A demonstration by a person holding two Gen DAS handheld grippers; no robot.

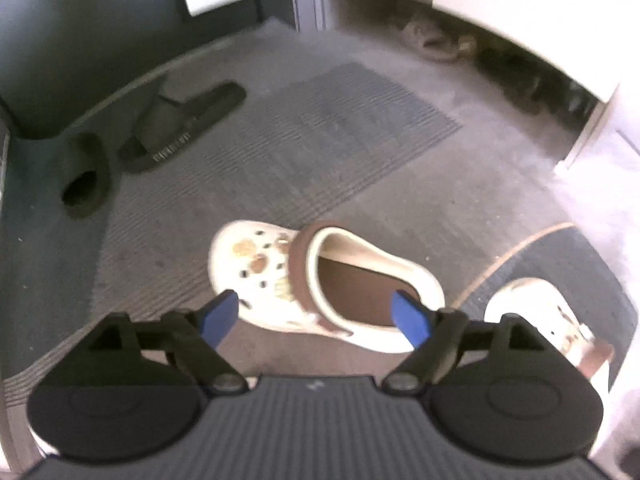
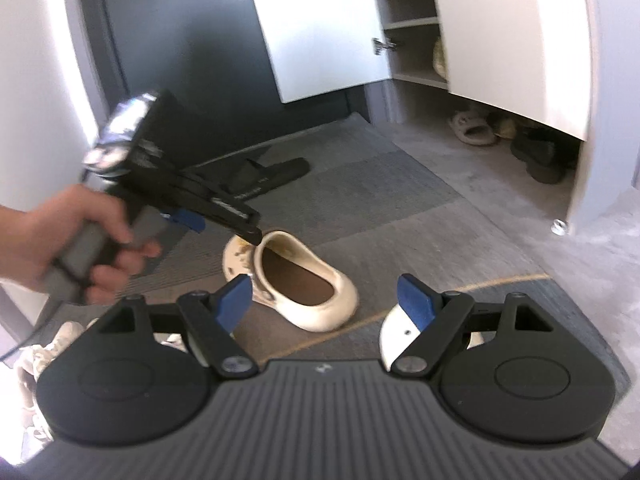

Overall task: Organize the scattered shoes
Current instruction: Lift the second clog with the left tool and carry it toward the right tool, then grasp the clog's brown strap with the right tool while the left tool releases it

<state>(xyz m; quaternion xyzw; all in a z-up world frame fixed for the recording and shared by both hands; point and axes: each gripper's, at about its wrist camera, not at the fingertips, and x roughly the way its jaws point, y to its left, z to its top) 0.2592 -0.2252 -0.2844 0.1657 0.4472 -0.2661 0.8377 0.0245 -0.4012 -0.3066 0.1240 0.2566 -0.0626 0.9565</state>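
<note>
Grey carpeted floor [image 1: 400,184] with a ribbed mat [image 1: 320,136], dark door behind, white shoe cabinet [image 2: 500,32] open with shoes beneath. We see a cream clog [image 2: 304,280] lying on the floor, its mate [image 1: 552,320] nearby, two black slides [image 1: 180,128] by the door. Left hand-held gripper [image 1: 320,316] wide, empty above the clog; right hand-held gripper [image 2: 324,304] wide, empty.

Bright daylight, motion blur, fisheye warping
</note>
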